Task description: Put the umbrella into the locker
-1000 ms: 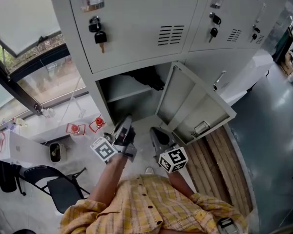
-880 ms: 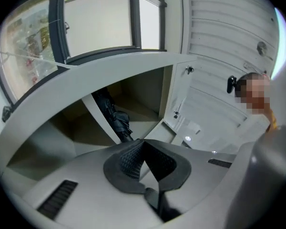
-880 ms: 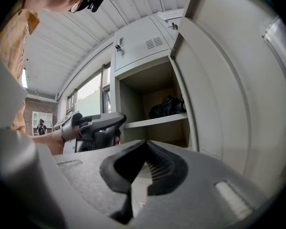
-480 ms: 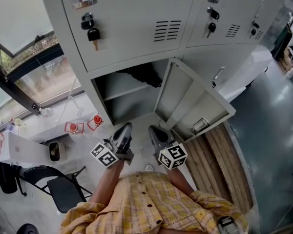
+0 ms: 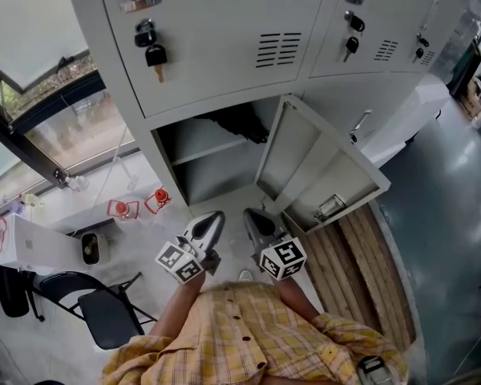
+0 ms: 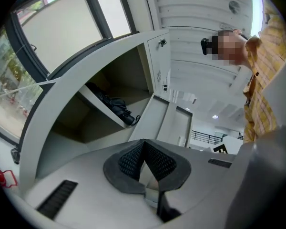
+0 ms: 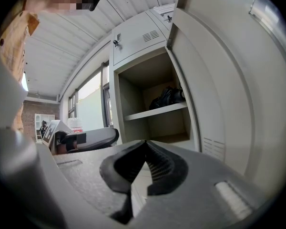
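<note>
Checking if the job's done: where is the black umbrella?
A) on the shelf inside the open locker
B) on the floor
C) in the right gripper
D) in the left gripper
A: the umbrella lies on the shelf inside the locker, whose door stands open.

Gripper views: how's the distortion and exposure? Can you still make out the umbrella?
Left gripper view: strong fisheye bend, dark vignetted corners, window washed out; umbrella sharp but dark. Right gripper view: same bend, locker door bright, umbrella a shadowed lump. Head view: evenly lit, no visible blur.
</note>
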The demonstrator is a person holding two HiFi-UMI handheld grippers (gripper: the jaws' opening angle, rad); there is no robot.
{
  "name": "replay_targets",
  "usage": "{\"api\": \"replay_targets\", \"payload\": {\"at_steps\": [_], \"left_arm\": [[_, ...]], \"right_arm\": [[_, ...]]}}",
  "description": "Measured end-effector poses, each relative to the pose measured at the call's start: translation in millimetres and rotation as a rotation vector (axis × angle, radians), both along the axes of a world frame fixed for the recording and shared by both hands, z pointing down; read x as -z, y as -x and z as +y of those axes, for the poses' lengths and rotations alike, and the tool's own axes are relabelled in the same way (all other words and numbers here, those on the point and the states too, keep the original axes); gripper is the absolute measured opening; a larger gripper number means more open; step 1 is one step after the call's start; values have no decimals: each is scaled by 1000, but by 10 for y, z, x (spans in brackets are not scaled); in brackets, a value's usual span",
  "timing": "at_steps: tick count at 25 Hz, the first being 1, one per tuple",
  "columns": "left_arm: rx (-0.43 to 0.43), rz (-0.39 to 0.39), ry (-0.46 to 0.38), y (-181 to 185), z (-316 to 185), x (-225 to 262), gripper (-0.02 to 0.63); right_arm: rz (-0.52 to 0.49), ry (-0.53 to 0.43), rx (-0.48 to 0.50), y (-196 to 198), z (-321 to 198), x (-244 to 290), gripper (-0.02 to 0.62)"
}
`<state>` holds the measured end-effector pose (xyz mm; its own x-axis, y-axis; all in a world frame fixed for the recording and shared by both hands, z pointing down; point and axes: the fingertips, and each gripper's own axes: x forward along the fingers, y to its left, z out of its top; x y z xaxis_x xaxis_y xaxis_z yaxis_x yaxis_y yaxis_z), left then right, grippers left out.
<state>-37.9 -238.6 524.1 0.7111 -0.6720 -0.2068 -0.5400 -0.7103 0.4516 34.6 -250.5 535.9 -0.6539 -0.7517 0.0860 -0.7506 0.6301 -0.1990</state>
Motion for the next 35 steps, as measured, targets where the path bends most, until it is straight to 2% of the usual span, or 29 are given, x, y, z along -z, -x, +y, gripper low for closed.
{"api": "replay_targets", "payload": {"at_steps": [2, 9, 18, 24, 35], "left_arm": [[-1, -23, -1, 7, 4, -77, 3], [6, -178, -38, -69, 66, -235, 3], [26, -317, -93, -144, 110, -267, 3], [38, -358, -92, -127, 138, -308, 3], [55, -361, -49, -82, 141, -359, 3]], "right_arm": [[3, -2, 0, 6, 3, -10, -3], [23, 7, 9, 35, 51, -99, -3], [48, -16, 21, 94, 104, -116, -3], [42, -8, 19, 96, 128, -139, -3], [43, -8, 12, 91, 168, -139, -3]]}}
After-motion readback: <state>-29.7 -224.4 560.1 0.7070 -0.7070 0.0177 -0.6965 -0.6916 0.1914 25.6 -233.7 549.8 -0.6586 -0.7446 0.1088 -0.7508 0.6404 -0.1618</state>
